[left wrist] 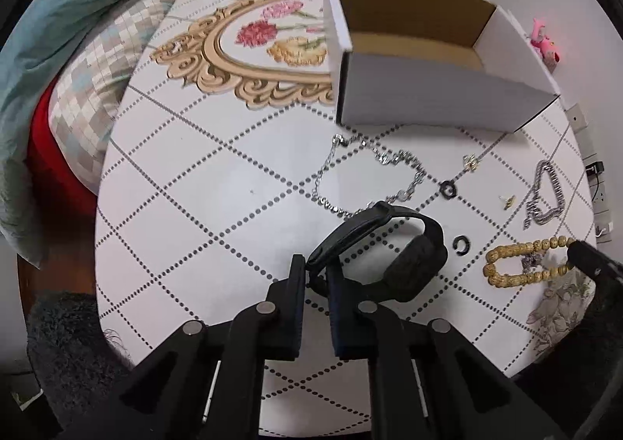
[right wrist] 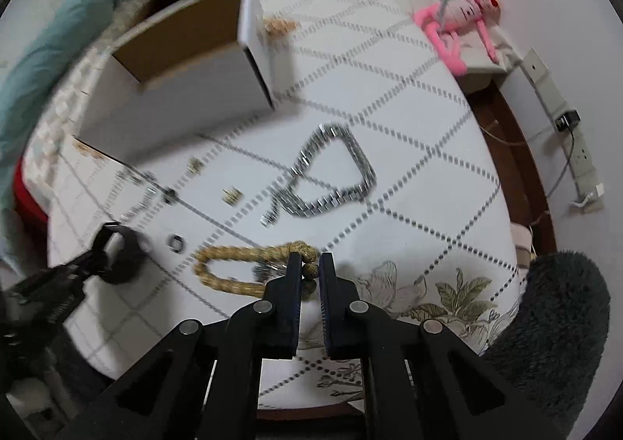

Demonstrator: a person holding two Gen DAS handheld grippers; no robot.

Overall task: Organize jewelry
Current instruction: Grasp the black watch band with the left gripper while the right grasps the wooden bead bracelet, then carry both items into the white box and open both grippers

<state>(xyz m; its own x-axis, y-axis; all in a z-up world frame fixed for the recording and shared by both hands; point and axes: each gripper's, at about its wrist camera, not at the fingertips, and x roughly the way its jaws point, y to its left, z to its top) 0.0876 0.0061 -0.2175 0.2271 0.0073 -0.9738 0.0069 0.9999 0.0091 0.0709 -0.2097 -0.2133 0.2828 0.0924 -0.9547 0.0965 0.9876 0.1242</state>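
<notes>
Both grippers are closed on a piece at the same moment, which suggests a two-handed pickup so that two items can go to the box together. The left gripper (left wrist: 316, 276) has its jaws pinched nearly together on the strap of a black wristwatch (left wrist: 383, 249), close to the watch face, so the looped band sticks out ahead of the fingers where it can hang free once lifted. The right gripper (right wrist: 310, 270) is likewise clamped down on the near end of a tan beaded bracelet (right wrist: 241, 268), gripping a bead or two at the loop's end; the rest of the loop lies flat on the tablecloth (right wrist: 420, 175) to the left. The open white cardboard box (left wrist: 436, 97) stands at the far side of the table, empty as far as its interior shows, and is probably the destination. Still loose on the cloth between the grippers and the box are a silver chain necklace (left wrist: 370, 175), a flat-link silver bracelet (right wrist: 335, 175), two small dark rings (left wrist: 448, 189) and (left wrist: 461, 245), and a pair of small gold earrings (left wrist: 470, 161).
</notes>
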